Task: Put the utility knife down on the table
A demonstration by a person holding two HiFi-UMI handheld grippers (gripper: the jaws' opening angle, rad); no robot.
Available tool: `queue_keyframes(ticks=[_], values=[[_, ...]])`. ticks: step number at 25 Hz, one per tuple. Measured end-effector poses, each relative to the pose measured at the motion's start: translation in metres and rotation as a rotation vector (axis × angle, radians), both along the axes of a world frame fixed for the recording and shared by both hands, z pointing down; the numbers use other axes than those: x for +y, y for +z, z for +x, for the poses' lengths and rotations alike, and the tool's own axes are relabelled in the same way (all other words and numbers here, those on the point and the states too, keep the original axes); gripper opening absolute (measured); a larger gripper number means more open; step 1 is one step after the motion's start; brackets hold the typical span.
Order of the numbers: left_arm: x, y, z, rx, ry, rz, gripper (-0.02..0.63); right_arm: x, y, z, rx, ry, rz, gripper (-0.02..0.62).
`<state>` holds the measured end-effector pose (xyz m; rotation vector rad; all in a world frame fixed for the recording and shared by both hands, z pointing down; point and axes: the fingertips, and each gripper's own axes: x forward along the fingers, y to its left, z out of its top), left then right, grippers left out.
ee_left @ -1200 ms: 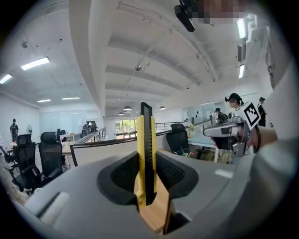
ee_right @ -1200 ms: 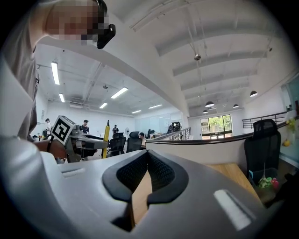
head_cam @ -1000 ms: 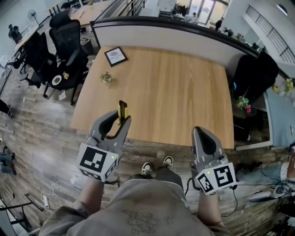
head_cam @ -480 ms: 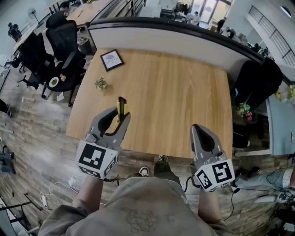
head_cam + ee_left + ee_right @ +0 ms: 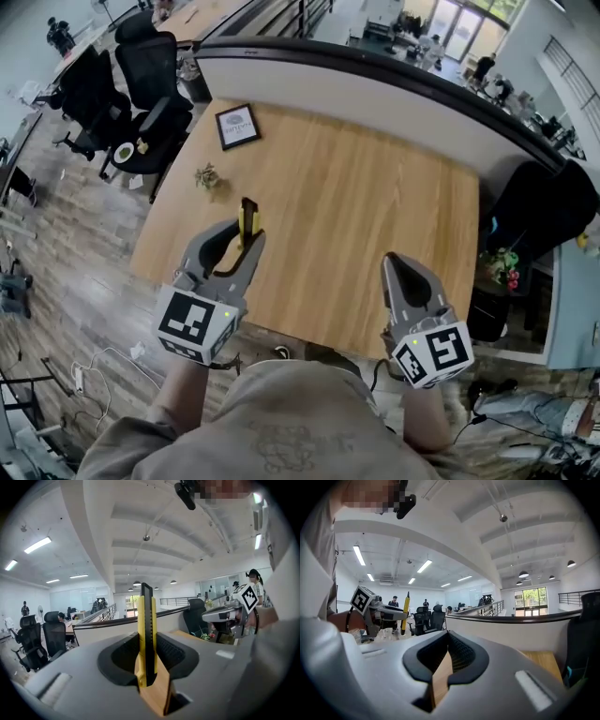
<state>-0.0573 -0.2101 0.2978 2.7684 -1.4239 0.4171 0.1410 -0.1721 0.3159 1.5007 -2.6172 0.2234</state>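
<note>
A yellow and black utility knife (image 5: 247,220) stands upright between the jaws of my left gripper (image 5: 244,251), which is shut on its lower part. In the left gripper view the knife (image 5: 146,616) rises straight up out of the left gripper (image 5: 147,641). It hangs above the near left part of the wooden table (image 5: 356,206). My right gripper (image 5: 401,274) is level with it to the right, over the table's near edge, jaws together with nothing in them (image 5: 449,637). The right gripper view shows the knife (image 5: 405,613) off to its left.
A framed card (image 5: 237,126) and a small plant (image 5: 206,175) sit on the table's far left. A curved partition (image 5: 375,75) borders the far side. Black office chairs (image 5: 150,89) stand to the left, and a dark chair (image 5: 534,211) and flowers (image 5: 506,267) to the right.
Both grippers have moved forward from in front of the table to over its near edge. The knife stays upright in the left gripper. The person's shoes have slipped out of sight.
</note>
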Motion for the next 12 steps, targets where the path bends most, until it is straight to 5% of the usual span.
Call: queue_keyframes(ticks=[12], values=[[-0.024, 0.012, 0.019, -0.051, -0.108, -0.034, 0.109, -0.049, 0.025, 0.025, -0.019, -0.099, -0.047, 0.011]])
